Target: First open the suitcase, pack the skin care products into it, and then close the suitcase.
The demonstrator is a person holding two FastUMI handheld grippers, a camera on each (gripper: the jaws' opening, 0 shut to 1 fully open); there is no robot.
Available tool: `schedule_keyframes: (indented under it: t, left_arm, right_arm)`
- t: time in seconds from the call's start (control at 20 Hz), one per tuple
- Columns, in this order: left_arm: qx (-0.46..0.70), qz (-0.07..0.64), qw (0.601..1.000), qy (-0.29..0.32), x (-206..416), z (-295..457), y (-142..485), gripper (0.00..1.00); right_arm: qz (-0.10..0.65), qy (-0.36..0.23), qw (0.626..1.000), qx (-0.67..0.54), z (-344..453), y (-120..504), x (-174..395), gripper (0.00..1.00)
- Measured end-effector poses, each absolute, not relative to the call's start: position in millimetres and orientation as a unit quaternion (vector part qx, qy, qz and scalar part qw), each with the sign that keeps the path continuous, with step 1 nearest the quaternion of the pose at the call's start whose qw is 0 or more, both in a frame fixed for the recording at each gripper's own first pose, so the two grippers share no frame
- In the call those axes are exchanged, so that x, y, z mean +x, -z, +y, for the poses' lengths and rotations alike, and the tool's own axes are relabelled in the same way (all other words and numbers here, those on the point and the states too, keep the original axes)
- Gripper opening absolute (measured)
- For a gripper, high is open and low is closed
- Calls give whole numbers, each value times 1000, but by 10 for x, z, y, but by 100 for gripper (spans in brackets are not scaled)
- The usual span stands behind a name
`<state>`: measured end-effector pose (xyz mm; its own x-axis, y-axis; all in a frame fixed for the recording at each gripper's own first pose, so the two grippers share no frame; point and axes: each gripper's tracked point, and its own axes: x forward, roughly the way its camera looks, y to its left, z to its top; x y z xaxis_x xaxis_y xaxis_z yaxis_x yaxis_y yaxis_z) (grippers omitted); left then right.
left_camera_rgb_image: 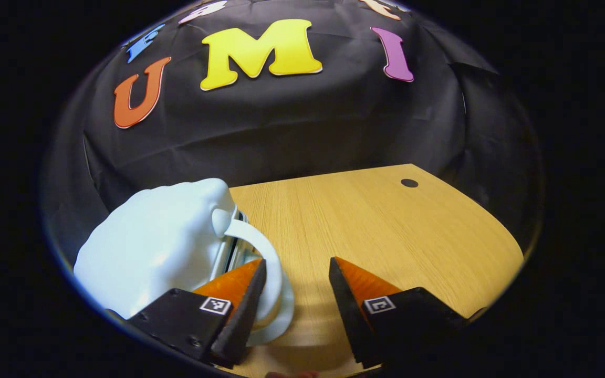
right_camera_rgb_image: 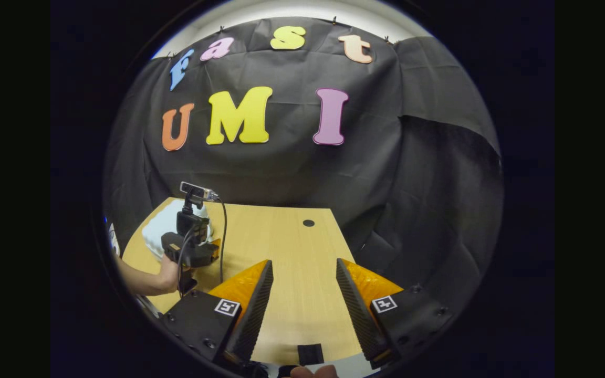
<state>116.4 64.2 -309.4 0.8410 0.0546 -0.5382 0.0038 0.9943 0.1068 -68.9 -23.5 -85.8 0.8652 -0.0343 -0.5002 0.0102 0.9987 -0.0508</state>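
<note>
A white hard-shell suitcase (left_camera_rgb_image: 160,247) lies on the wooden table (left_camera_rgb_image: 386,226) at the left of the left gripper view, its two halves together along a dark seam. Its white looped handle (left_camera_rgb_image: 263,252) curves out toward me. My left gripper (left_camera_rgb_image: 297,262) is open, and its left finger (left_camera_rgb_image: 239,294) sits just in front of the handle, with bare table between the pads. In the right gripper view, my right gripper (right_camera_rgb_image: 304,262) is open over the table (right_camera_rgb_image: 292,236) with nothing in it. Farther left there, a hand (right_camera_rgb_image: 168,275) holds the left gripper (right_camera_rgb_image: 213,244) against the suitcase (right_camera_rgb_image: 156,228).
A small dark round hole (left_camera_rgb_image: 409,182) marks the table's far side, also seen in the right gripper view as the hole (right_camera_rgb_image: 308,222). A black patch (right_camera_rgb_image: 310,353) sits at the table's near edge. Black cloth walls close in the back and right.
</note>
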Motion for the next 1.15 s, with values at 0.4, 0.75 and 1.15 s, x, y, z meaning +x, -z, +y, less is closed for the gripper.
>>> schedule_keyframes:
  t: [0.4,0.75,1.15]
  left_arm:
    - [12,269,963,5,769,597,2710,100]
    - [4,121,992,-23,278,819,746,96]
    - [-3,48,997,-68,-148,1086,-92,96]
  right_arm:
    - [234,-8,972,-2,18,764,-573,73]
    - [106,-31,994,23,484,66,-101,72]
    - [28,-48,998,33,829,-415,-45,72]
